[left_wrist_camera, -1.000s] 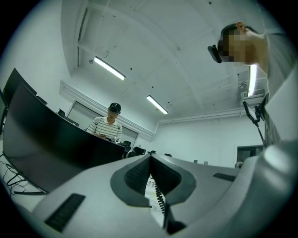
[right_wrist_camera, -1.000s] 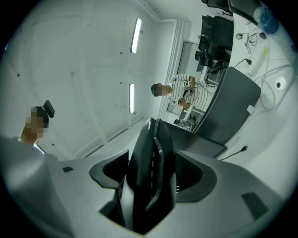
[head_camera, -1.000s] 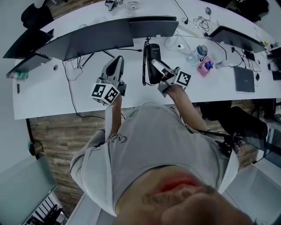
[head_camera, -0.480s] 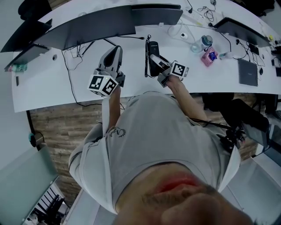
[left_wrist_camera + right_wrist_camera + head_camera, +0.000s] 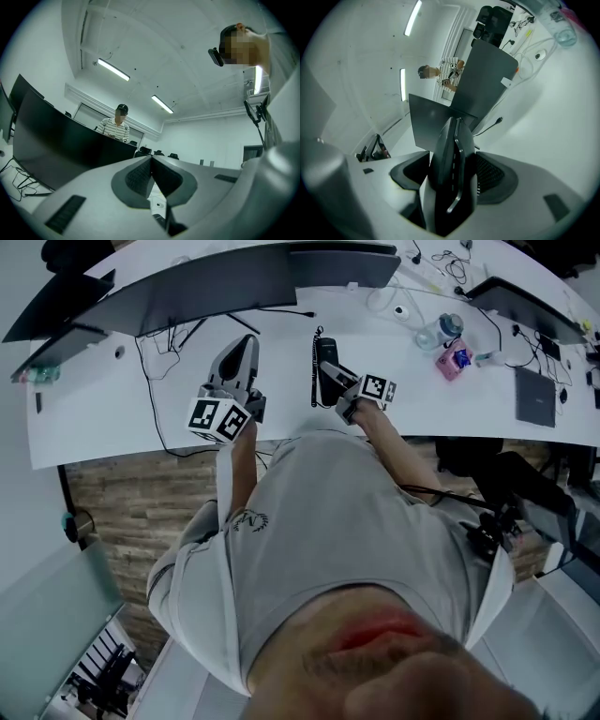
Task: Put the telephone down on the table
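Observation:
A black telephone (image 5: 324,354) with a coiled cord (image 5: 313,381) is clamped in my right gripper (image 5: 336,372), just over the white table (image 5: 112,427) near its front edge. In the right gripper view the telephone (image 5: 447,140) stands edge-on between the two pads, and the right gripper (image 5: 451,172) is shut on it. My left gripper (image 5: 247,341) hovers over the table to the left of the telephone. In its own view the left gripper (image 5: 151,165) has its pads pressed together with nothing between them.
Dark monitors (image 5: 206,287) line the back of the table. A water bottle (image 5: 437,334), a pink packet (image 5: 453,360), cables and a dark tablet (image 5: 536,397) lie to the right. A seated person (image 5: 116,125) is behind the monitors.
My right gripper with the telephone has sunk slightly toward the table. The left gripper has stayed about where it was, still shut.

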The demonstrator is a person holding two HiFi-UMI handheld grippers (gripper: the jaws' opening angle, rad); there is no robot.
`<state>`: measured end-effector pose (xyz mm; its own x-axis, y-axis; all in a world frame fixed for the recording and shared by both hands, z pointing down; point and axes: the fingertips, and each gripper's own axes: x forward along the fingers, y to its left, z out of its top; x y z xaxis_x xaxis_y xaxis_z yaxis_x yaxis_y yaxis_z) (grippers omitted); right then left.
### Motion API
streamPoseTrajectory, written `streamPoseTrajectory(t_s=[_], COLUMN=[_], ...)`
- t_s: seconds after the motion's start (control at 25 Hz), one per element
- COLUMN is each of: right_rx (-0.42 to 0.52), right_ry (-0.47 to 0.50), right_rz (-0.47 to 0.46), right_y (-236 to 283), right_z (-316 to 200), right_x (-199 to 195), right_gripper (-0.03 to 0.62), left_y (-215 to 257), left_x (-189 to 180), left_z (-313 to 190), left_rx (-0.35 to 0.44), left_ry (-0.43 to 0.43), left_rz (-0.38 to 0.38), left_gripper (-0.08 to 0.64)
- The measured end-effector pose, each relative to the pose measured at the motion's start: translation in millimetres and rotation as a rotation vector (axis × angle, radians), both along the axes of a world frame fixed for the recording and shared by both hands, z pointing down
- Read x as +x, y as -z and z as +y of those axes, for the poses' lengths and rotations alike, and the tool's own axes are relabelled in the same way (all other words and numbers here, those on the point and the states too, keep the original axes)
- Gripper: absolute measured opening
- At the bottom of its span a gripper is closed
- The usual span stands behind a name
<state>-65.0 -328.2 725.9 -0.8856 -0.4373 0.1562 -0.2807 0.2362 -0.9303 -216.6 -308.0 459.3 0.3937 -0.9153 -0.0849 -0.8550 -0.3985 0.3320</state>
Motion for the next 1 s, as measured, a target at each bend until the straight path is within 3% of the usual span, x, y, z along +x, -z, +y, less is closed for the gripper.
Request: streamPoseTrajectory(t_s=[1.0], right_rx=[-0.17], right_ry=[0.093], right_rz=[0.397], right_y=[-172.7], right_z=[40.3], right_x=[49.2], right_gripper=[0.316], left_y=[2.1], left_x=[-12.1], left_z=[-5.6], left_rx=[-0.008], left_ry=[0.028], left_rz=[-0.009], left_gripper=[0.009])
